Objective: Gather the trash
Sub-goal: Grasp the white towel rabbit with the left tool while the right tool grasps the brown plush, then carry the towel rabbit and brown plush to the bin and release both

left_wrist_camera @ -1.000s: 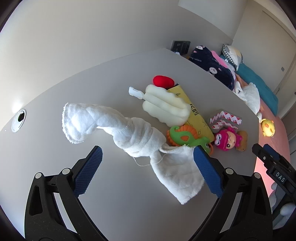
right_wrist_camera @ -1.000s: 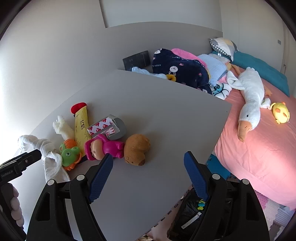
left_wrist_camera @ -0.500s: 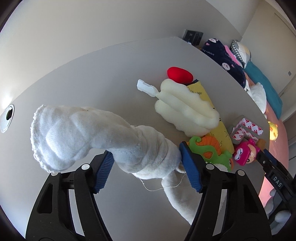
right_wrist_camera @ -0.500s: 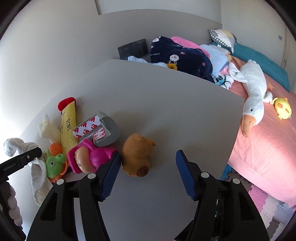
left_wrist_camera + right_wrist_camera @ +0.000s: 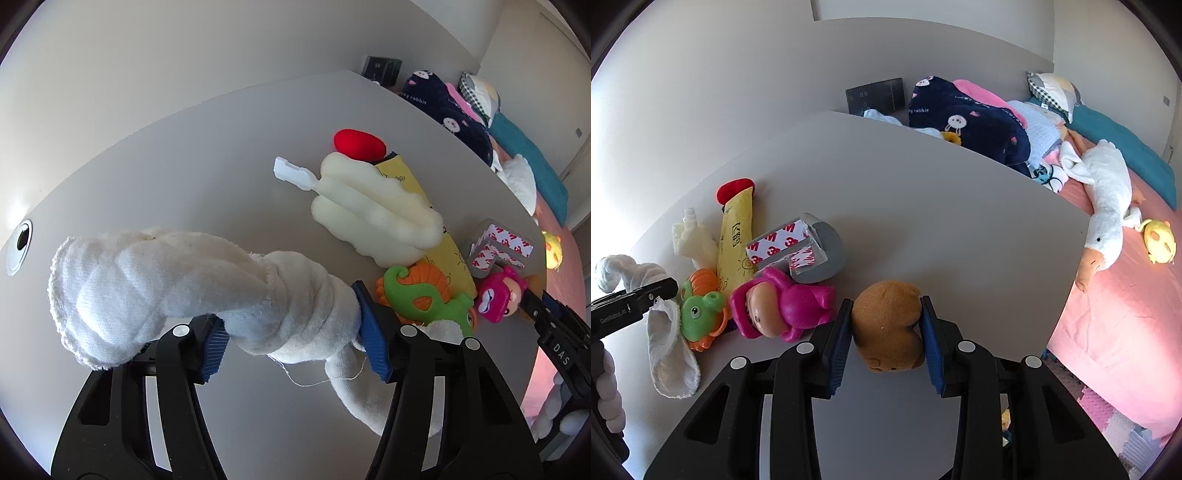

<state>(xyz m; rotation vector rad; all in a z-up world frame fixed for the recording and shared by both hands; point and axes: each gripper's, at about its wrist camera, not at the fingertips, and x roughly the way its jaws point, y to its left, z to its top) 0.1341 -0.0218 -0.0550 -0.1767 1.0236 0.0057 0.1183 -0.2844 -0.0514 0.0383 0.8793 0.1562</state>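
Observation:
My left gripper (image 5: 295, 332) is shut on a twisted white cloth (image 5: 166, 280) and holds its middle; one end sticks up left, the other hangs down right. The cloth also shows in the right wrist view (image 5: 670, 354). My right gripper (image 5: 886, 339) is shut on a brown plush toy (image 5: 888, 325) on the grey table (image 5: 923, 206). Beside it lie a pink doll (image 5: 783, 306), a green and orange seahorse toy (image 5: 700, 310), a yellow tube with a red cap (image 5: 735, 236), a cream foam piece (image 5: 373, 210) and a grey block with red-printed tape (image 5: 801, 247).
The table's right edge (image 5: 1067, 288) borders a bed with a pink sheet (image 5: 1126, 332), a white goose plush (image 5: 1106, 199), a yellow chick toy (image 5: 1158, 245) and a dark blue blanket (image 5: 967, 122). A round cable hole (image 5: 20, 247) sits at the table's left. A wall runs behind.
My left gripper has closed on the white cloth and lifted it. My right gripper has moved forward and closed on the brown plush toy.

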